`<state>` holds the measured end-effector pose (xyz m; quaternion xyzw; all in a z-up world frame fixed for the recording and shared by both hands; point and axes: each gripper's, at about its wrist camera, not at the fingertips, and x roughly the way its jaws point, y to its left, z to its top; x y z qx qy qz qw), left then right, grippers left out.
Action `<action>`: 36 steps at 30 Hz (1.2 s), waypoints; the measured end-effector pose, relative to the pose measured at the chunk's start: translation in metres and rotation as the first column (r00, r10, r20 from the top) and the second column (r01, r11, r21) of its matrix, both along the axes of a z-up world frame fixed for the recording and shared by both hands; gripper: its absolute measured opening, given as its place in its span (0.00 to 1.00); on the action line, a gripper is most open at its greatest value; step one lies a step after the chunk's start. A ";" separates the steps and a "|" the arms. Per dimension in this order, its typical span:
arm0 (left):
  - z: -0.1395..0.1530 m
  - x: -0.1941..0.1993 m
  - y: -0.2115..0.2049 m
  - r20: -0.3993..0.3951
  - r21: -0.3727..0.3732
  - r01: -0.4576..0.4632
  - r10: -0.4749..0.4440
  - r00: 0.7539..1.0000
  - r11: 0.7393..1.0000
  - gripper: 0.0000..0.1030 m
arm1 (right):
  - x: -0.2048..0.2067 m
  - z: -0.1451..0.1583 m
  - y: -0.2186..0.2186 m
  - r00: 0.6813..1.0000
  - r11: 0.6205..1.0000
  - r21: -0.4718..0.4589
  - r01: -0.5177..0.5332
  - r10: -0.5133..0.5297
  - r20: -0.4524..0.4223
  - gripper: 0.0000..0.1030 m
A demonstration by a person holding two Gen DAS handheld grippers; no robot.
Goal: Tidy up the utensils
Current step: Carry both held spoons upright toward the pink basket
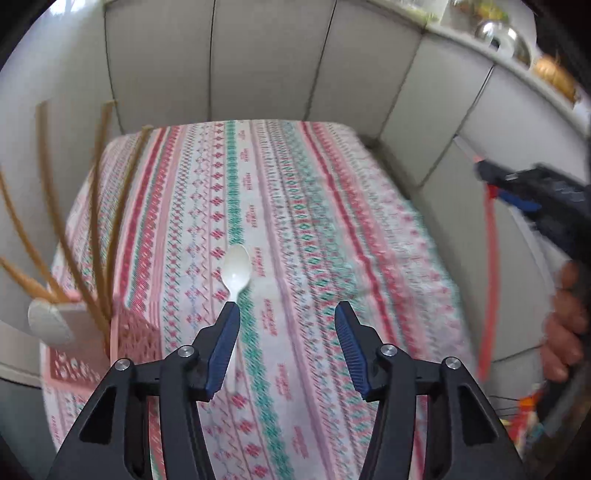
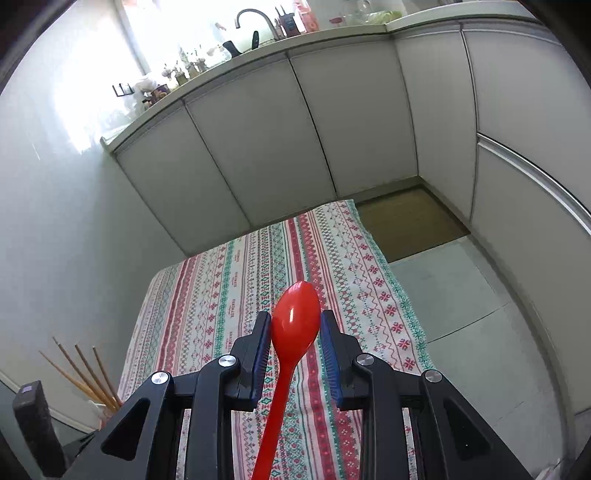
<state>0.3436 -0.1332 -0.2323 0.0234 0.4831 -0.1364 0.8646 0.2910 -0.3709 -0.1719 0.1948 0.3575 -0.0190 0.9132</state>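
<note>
Gripping a red spoon (image 2: pixel 295 317) in right gripper (image 2: pixel 295 325) above the patterned tablecloth (image 2: pixel 229 295); holding left gripper (image 1: pixel 287 314) fingers apart over a white spoon (image 1: pixel 235 269) on it.

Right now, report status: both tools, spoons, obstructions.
Left tool open, white spoon alongside one finger, ungripped. Right tool shut on red spoon. Chopsticks in pink holder, left; cloth ahead clear.

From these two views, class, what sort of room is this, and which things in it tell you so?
Most likely a home kitchen. A counter with a tap runs over white cupboard doors, and chopsticks stand in a holder at the edge of a cloth-covered table.
</note>
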 end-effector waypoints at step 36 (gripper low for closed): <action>0.044 -0.013 -0.010 0.177 -0.031 0.104 -0.097 0.979 0.994 0.34 | -0.021 0.019 -0.038 0.996 0.998 0.045 0.051 -0.054 0.071 0.26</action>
